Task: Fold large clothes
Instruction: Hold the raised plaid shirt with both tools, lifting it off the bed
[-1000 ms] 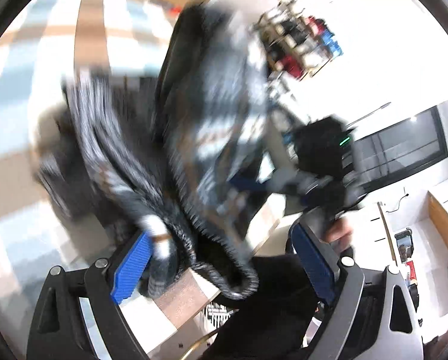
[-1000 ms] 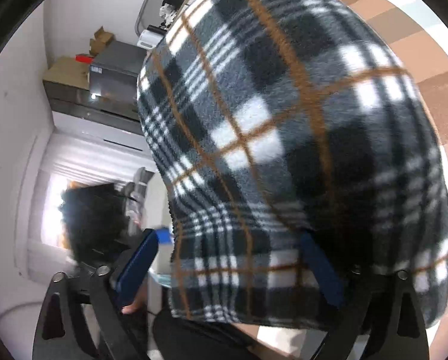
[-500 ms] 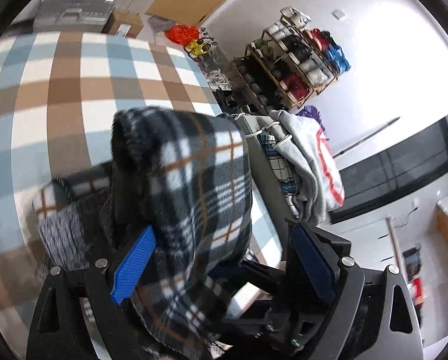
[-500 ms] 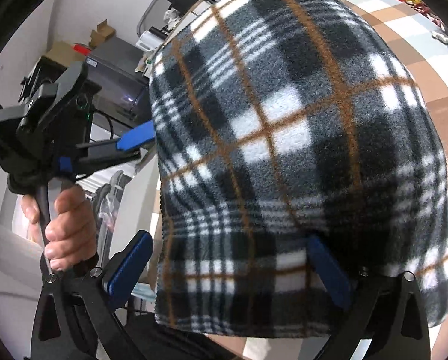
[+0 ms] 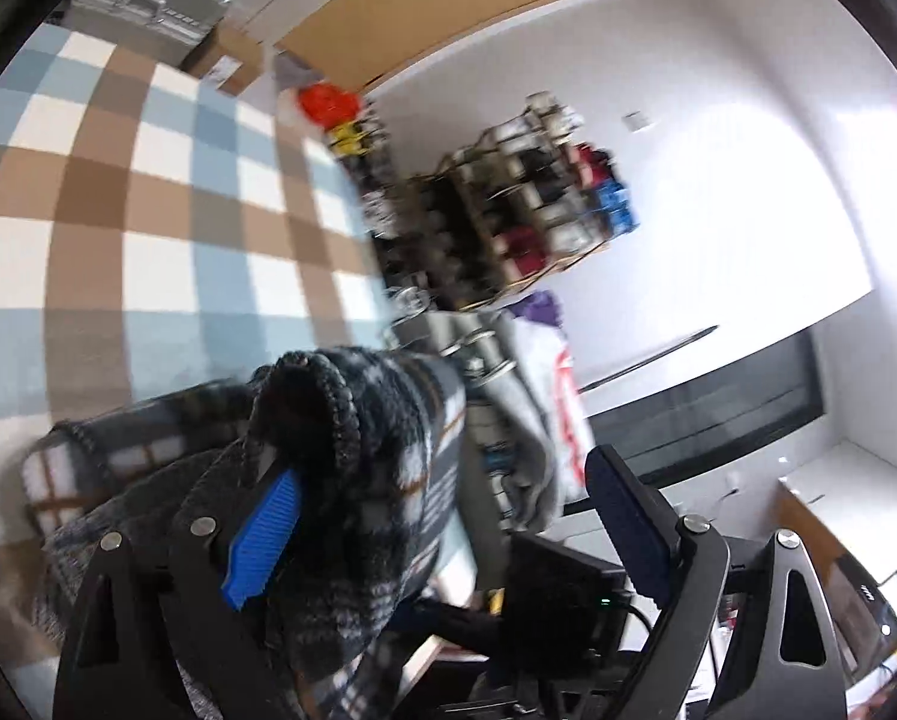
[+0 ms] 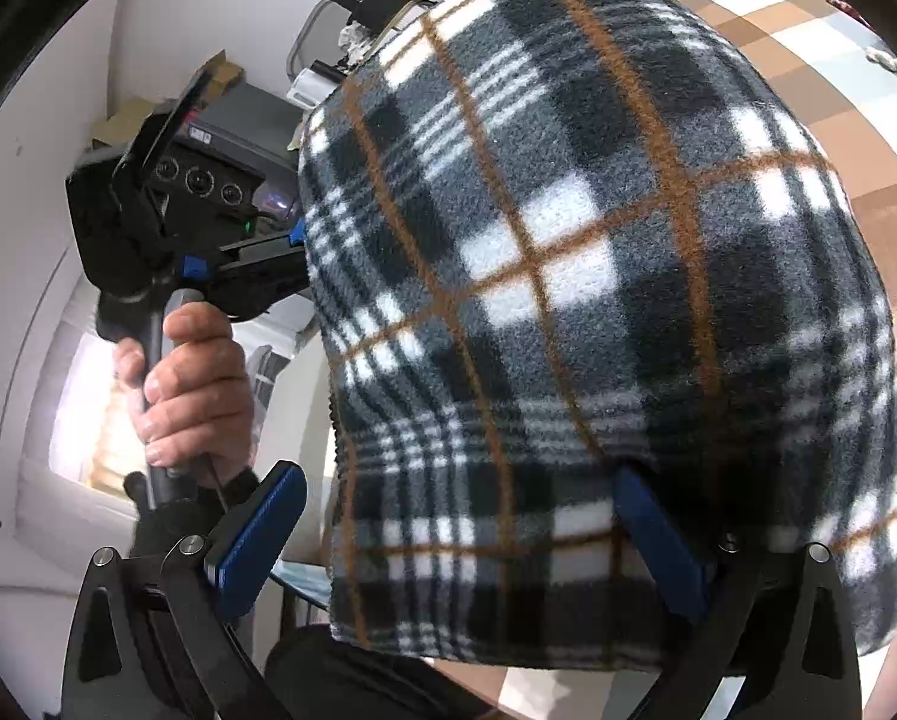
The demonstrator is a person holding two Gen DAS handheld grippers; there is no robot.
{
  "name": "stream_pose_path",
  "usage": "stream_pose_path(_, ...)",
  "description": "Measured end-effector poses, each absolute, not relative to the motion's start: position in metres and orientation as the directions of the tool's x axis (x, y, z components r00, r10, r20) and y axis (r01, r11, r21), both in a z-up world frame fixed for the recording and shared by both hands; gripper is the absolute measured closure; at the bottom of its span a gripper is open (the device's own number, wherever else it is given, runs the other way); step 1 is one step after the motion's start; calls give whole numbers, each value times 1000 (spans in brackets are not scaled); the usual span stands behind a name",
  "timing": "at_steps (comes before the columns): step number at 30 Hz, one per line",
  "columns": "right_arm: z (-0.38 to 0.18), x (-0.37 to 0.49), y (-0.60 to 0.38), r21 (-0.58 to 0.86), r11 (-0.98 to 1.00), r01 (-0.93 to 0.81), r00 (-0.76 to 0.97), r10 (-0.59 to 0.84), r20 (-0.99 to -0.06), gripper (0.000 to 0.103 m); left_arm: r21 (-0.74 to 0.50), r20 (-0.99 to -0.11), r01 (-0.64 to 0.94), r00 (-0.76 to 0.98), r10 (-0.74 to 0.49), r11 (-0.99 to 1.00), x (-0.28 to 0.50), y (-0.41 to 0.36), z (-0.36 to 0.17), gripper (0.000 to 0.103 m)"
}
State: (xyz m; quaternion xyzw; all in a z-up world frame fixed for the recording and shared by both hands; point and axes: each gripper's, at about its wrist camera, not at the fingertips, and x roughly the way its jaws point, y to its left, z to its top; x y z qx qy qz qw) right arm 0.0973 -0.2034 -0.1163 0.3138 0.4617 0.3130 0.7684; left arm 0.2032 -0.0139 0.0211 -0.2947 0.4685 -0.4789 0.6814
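Left wrist view: the left gripper (image 5: 442, 528) has its two blue pads spread wide, one pad (image 5: 262, 546) at seven o'clock half buried in cloth, the other at five o'clock standing in open air. The plaid fleece garment (image 5: 352, 450) is bunched in a dark heap against the left pad, draped over that finger, with nothing bridging across to the other pad. A ribbed cuff or hem (image 5: 328, 396) curls over the top of the heap. Beneath it, filling nine to twelve o'clock, lies the checked cloth (image 5: 148, 210) in brown, blue and white squares. At two o'clock a shoe rack (image 5: 526, 198) stands against the white wall; just beside the garment, at the centre, a grey and white piece of clothing (image 5: 538, 414) hangs over something. The view is motion-blurred.

Right wrist view: the fleece (image 6: 598, 276) fills nearly everything from twelve to five o'clock, plaid in black, grey and white with orange lines. It drapes over the right-hand finger of the right gripper (image 6: 460, 546); the blue pad (image 6: 658, 534) peeks out under the hem, touching the cloth. The other pad, at seven o'clock, is bare, well apart, so the jaws stand wide. At nine o'clock a hand (image 6: 190, 390) grips the handle of the other tool, whose front end disappears behind the fleece edge.
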Motion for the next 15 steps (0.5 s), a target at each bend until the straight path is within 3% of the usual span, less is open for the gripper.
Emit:
stream_pose_path(1,-118,98,-205,775,603,-190,377,774,-509,0,-858,-331,381,98,-938,343,203,-12,22,16)
stream_pose_path(3,-121,98,-210,781,595,-188,375,779,-503,0,-859,-308,393,113,-945,327,201,-10,29,33)
stream_pose_path(4,-121,100,-213,782,594,-189,374,779,-502,0,-861,-296,401,109,-949,314,200,-10,32,35)
stream_pose_path(6,-122,101,-216,782,594,-189,371,780,-504,0,-867,-256,422,85,-963,267,196,-12,37,36)
stream_pose_path(10,-125,102,-215,762,616,-201,359,770,-528,0,-833,-294,454,117,-949,315,190,-12,47,36)
stream_pose_path(15,-122,99,-197,643,721,-257,364,689,-627,0,-801,-319,443,252,-914,402,192,16,67,36)
